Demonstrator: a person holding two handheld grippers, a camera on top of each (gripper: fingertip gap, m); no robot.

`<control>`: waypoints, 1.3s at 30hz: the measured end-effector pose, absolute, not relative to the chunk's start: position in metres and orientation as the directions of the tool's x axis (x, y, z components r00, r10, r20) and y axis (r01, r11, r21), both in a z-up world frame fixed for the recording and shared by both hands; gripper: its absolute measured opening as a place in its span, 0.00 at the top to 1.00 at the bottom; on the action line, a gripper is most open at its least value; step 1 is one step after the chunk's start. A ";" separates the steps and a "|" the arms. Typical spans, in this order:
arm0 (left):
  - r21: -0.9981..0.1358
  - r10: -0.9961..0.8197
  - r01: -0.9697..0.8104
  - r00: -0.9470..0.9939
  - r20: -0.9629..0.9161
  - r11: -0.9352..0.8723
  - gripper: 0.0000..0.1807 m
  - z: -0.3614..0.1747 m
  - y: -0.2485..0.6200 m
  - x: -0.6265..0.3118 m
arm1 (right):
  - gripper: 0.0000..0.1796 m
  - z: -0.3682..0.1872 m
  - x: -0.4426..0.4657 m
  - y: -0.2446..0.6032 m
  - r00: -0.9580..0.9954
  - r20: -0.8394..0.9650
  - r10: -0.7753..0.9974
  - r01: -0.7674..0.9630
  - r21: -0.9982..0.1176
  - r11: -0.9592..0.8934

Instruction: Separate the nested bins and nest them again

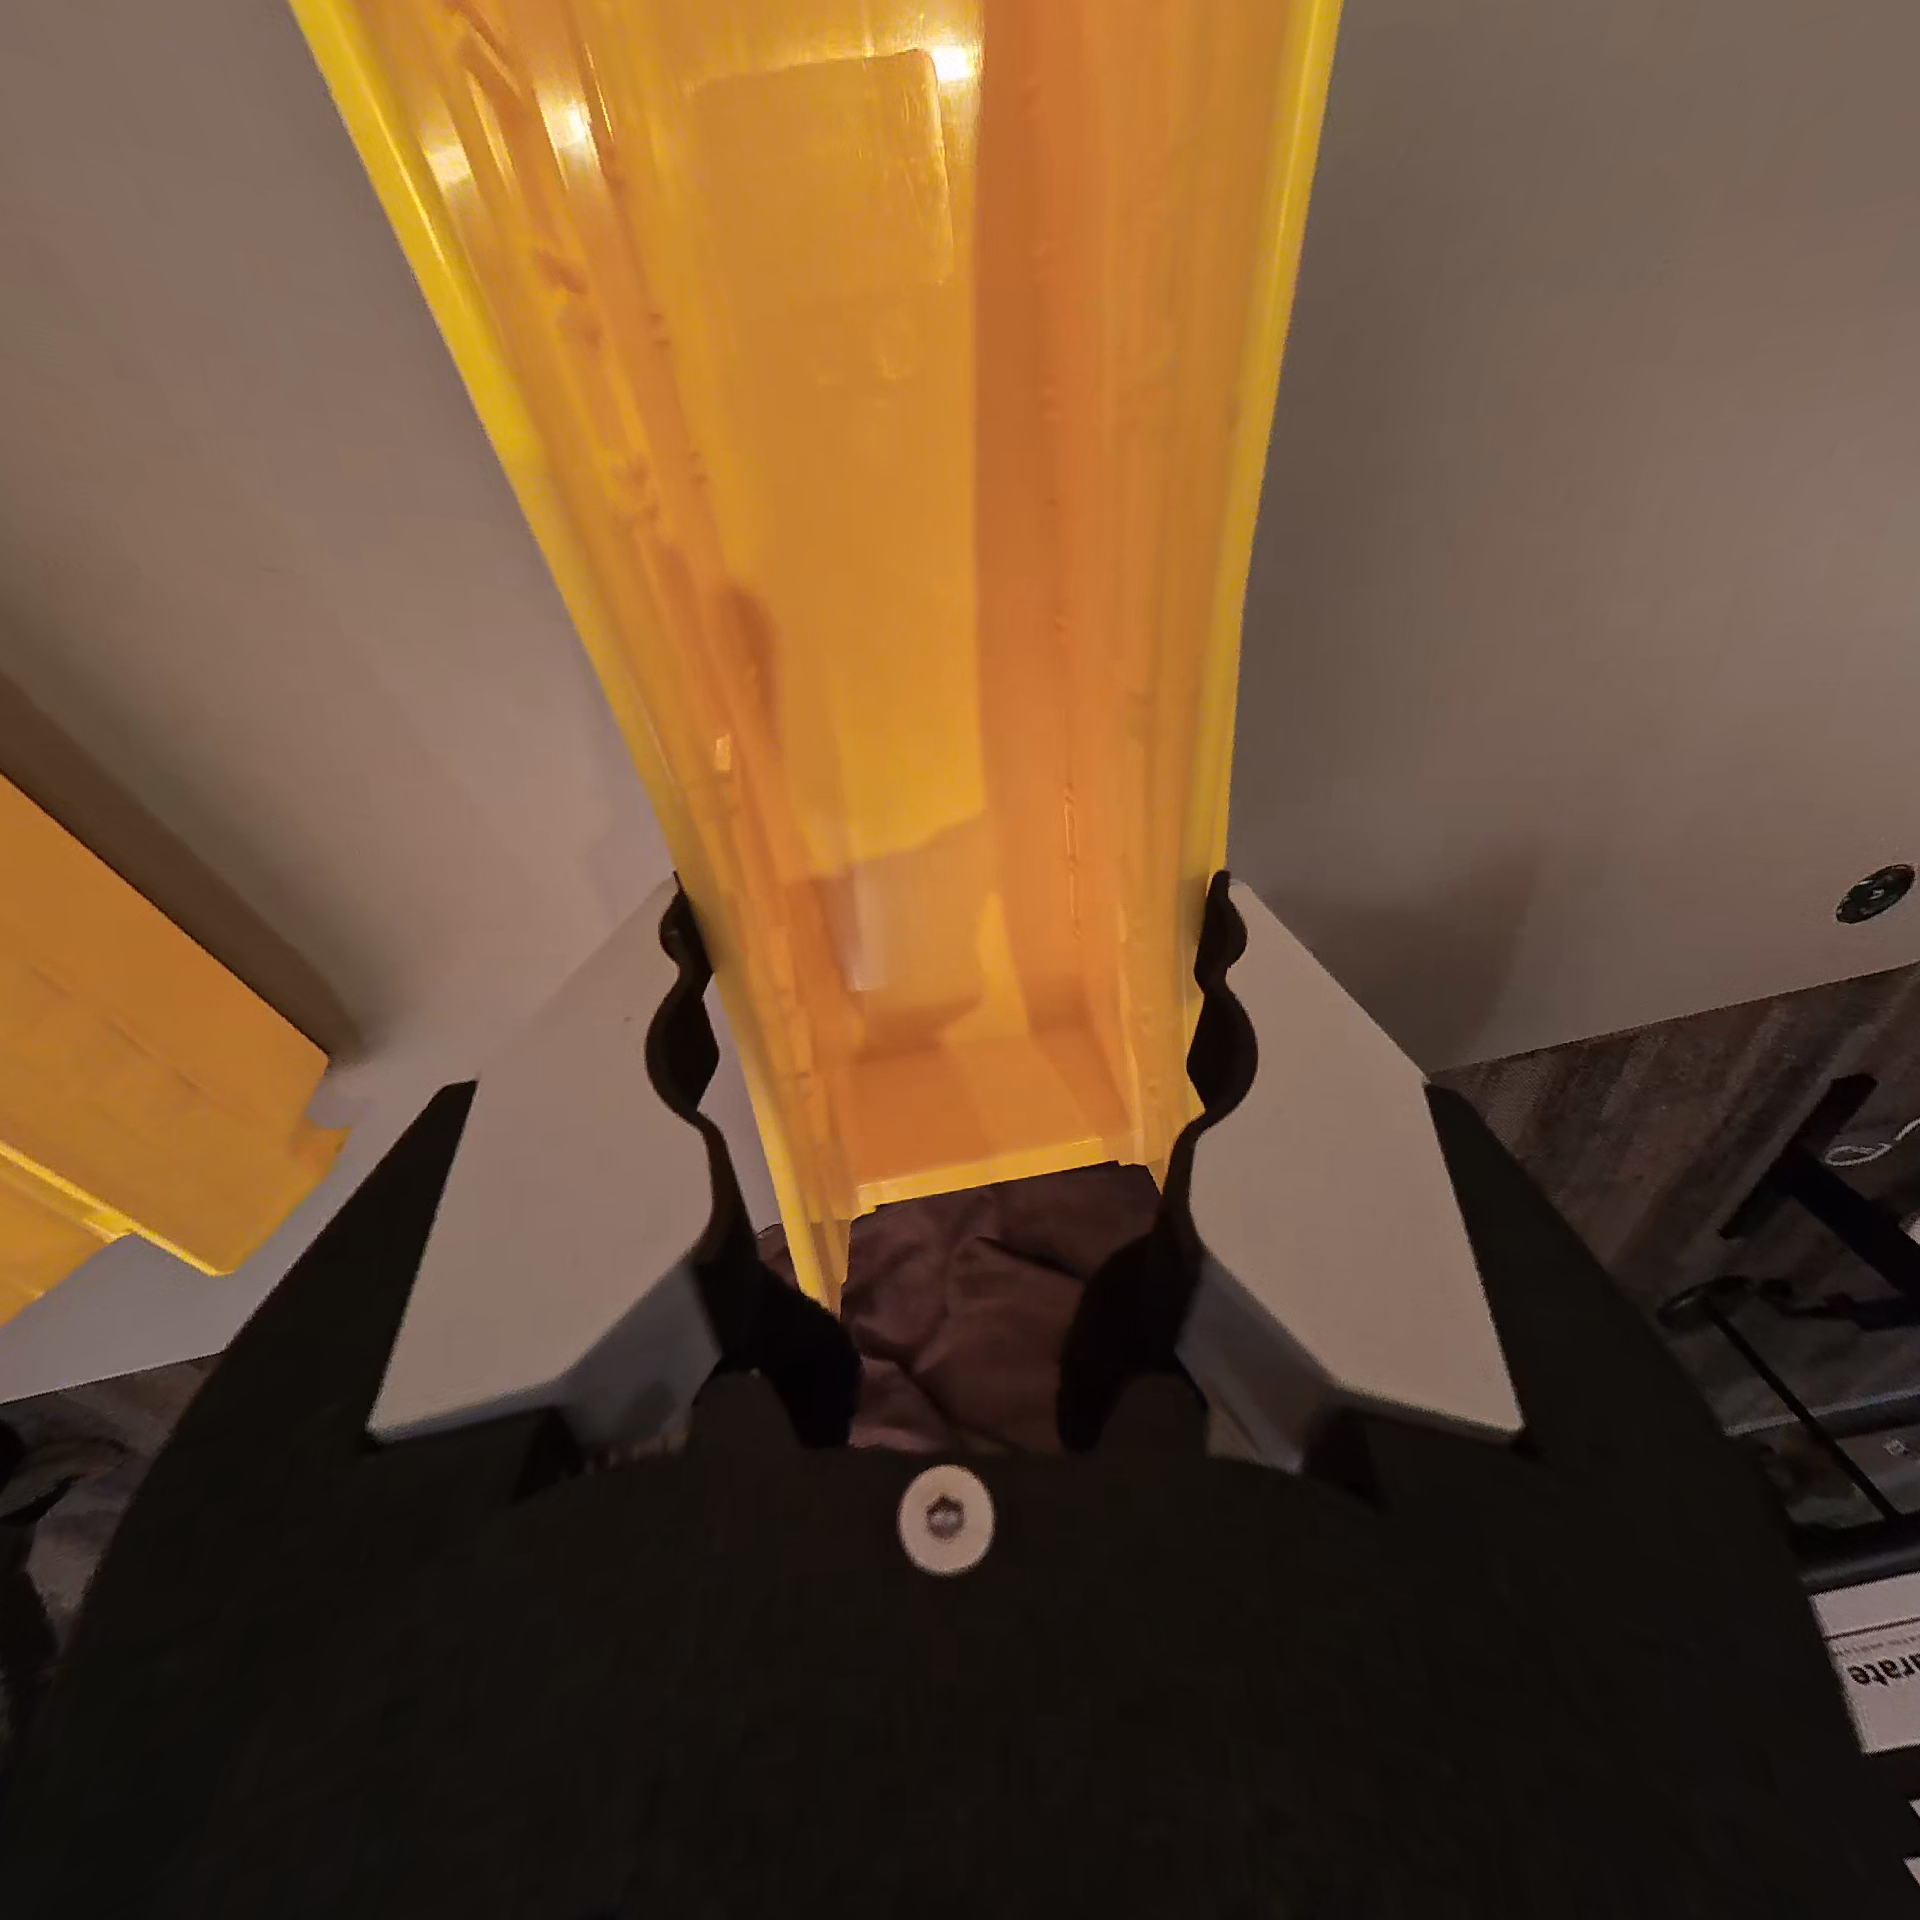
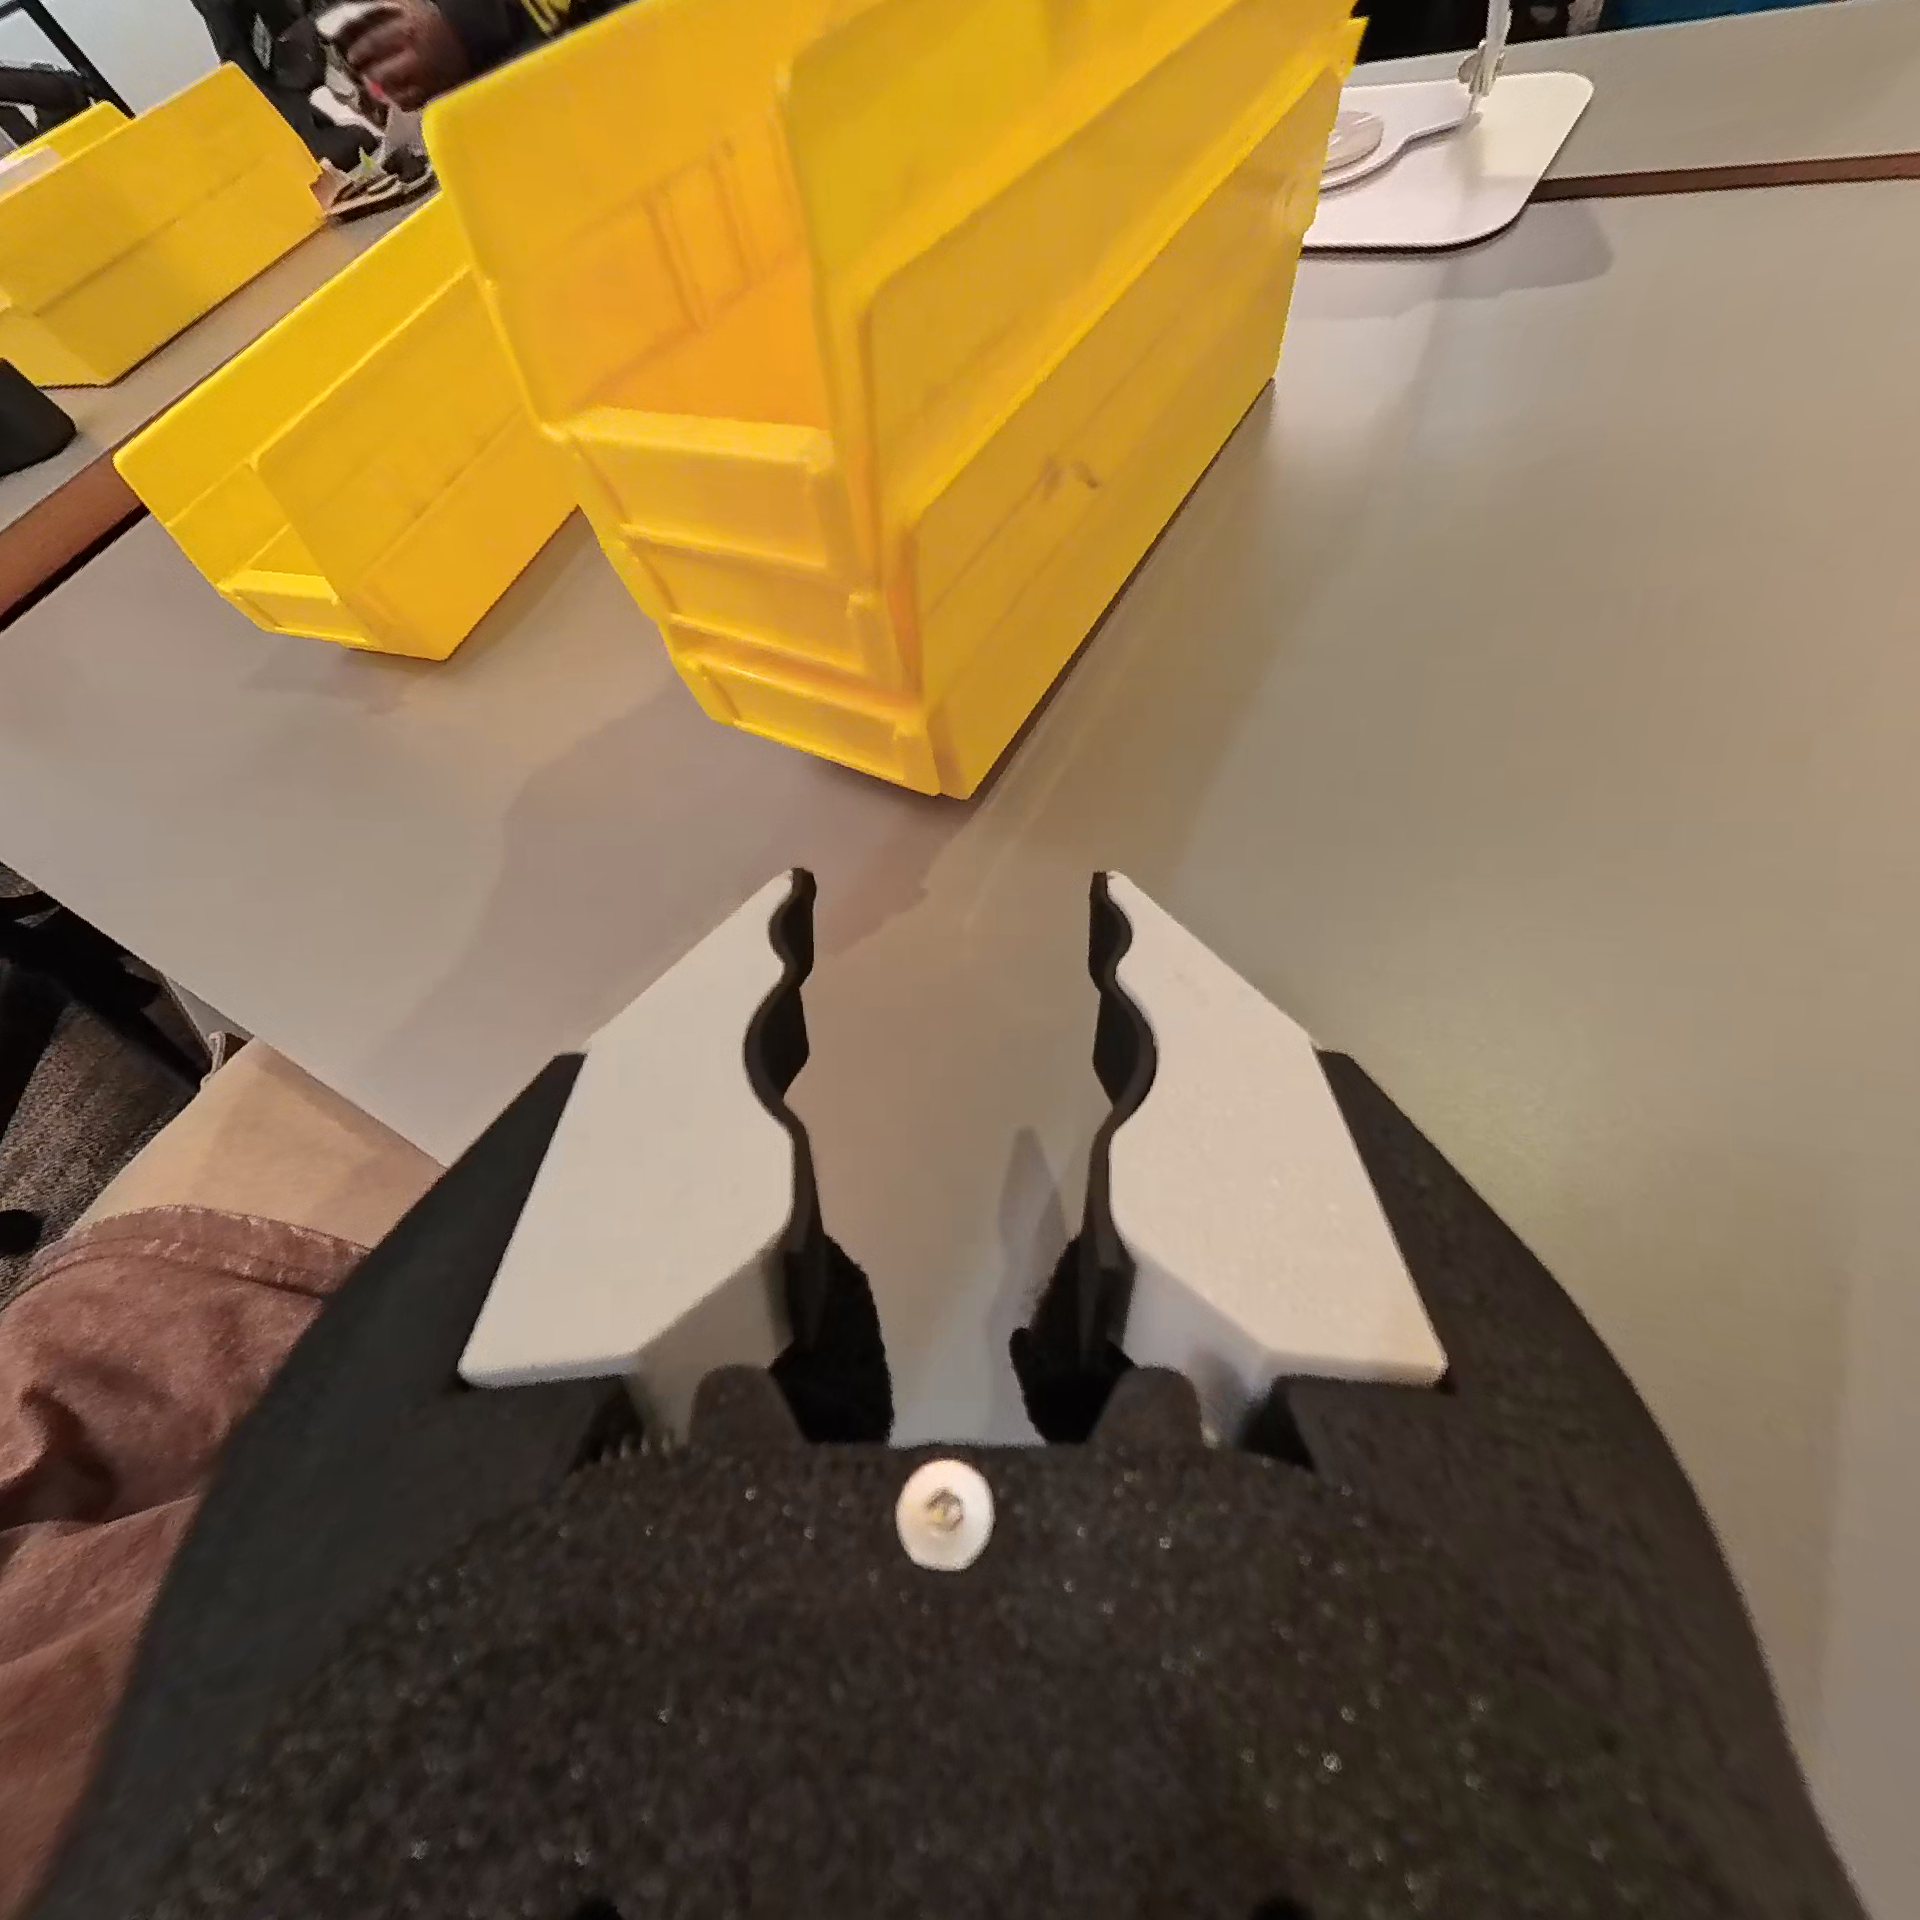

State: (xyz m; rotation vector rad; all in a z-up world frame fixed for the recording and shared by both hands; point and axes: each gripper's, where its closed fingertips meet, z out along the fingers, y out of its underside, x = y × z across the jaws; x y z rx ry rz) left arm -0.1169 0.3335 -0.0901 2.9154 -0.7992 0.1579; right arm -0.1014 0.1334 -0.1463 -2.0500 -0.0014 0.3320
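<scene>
In the left wrist view my left gripper (image 1: 948,894) is shut on the end of a long yellow bin (image 1: 852,520), one finger on each side wall. The bin runs away from me over the grey table (image 1: 1558,468), its open inside facing the camera. In the right wrist view my right gripper (image 2: 951,883) is open and empty, a little above the table (image 2: 1507,623). Ahead of it stands a stack of nested yellow bins (image 2: 883,416), with the top one tilted up. A single yellow bin (image 2: 343,488) sits to the stack's left.
Another yellow bin (image 2: 156,208) sits at the far left on an adjoining table. A yellow bin (image 1: 135,1091) lies left of my left gripper. A white stand base (image 2: 1455,145) is at the back right. A person's brown clothing (image 2: 135,1403) is by the table's near edge.
</scene>
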 end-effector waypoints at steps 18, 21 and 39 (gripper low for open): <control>0.072 -0.483 -0.494 0.865 0.133 -0.866 0.49 -0.085 0.334 -0.110 | 0.71 -0.147 -0.101 0.133 0.961 -0.238 0.142 -0.141 -0.860 -0.490; 0.083 -0.489 -0.502 0.862 0.135 -0.861 0.49 -0.078 0.332 -0.112 | 0.71 -0.148 -0.101 0.134 0.960 -0.242 0.142 -0.143 -0.858 -0.492; 0.047 -0.483 -0.499 0.854 0.193 -0.865 0.49 -0.077 0.335 -0.114 | 0.71 -0.145 -0.102 0.134 0.961 -0.233 0.149 -0.135 -0.866 -0.481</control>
